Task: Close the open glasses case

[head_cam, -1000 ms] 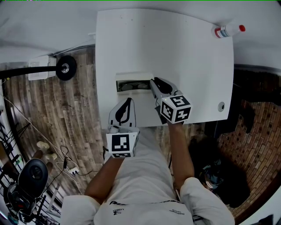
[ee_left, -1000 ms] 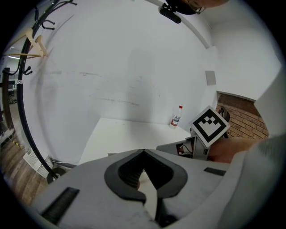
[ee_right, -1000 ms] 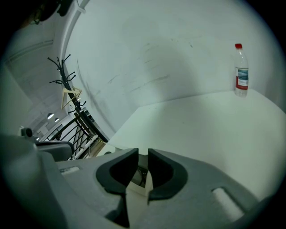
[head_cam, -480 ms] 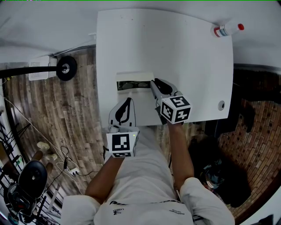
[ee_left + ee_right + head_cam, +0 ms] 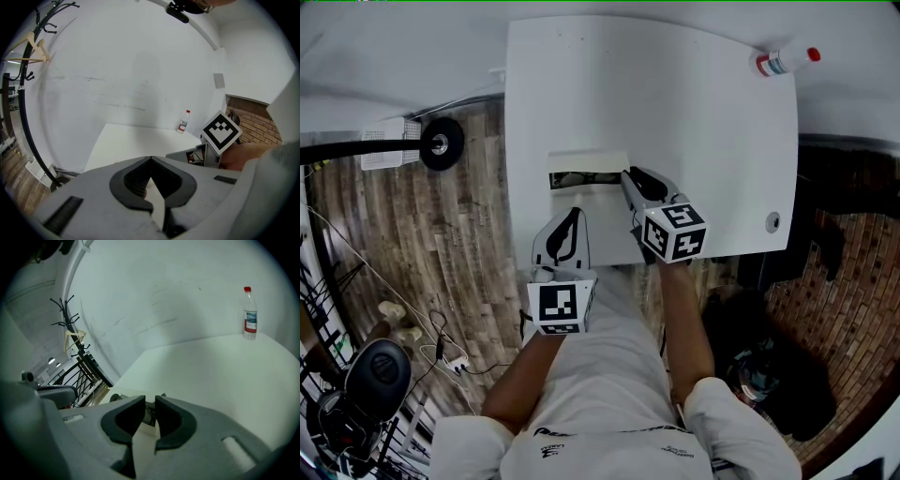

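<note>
Close to me, my left gripper (image 5: 574,216): jaws together, holding nothing.
My right gripper (image 5: 627,175): jaws pinching the lid's right end.
Glasses case (image 5: 586,167): on the white table (image 5: 694,112), only a dark slit open.
How: I should press down slowly until the slit is gone.

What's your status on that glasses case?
Left gripper shut, empty. Right gripper pinched on white rectangular glasses case, right end. Case nearly closed, dark slit showing. Nothing blocking it.

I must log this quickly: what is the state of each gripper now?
Left gripper: closed, empty.
Right gripper: closed on the edge of the glasses case.
</note>
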`<state>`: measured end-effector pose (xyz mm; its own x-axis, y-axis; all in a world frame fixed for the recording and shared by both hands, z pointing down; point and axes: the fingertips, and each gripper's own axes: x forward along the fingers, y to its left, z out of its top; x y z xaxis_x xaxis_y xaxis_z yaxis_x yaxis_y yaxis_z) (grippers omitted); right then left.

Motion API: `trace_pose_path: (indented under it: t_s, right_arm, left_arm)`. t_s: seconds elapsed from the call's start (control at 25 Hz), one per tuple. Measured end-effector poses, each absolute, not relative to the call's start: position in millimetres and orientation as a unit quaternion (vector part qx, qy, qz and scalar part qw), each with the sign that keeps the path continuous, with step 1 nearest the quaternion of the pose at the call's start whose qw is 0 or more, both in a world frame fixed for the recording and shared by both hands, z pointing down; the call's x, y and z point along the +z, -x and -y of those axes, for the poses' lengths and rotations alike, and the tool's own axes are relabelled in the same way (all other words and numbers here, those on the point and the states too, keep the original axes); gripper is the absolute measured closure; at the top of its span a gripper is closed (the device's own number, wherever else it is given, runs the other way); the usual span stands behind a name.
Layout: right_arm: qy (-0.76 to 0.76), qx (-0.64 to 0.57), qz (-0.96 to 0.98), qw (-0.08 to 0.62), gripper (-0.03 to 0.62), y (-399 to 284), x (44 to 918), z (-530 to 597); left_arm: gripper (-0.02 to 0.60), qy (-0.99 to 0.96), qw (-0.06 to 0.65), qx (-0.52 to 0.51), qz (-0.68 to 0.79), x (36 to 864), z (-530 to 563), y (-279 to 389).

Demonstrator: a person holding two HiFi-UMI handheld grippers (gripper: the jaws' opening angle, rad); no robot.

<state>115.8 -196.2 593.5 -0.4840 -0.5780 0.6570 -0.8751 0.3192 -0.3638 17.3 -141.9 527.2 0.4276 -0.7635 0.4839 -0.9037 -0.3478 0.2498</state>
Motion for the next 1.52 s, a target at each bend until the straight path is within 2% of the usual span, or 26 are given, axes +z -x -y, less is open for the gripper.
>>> trace_pose_path:
  t_s: [1.52]
  right_arm:
    - [-0.466, 0.362, 0.776, 0.222, 0.531, -117, 606, 168]
  left_arm:
    - [0.583, -0.809, 0.256, 0.142, 0.510, 527, 132, -22]
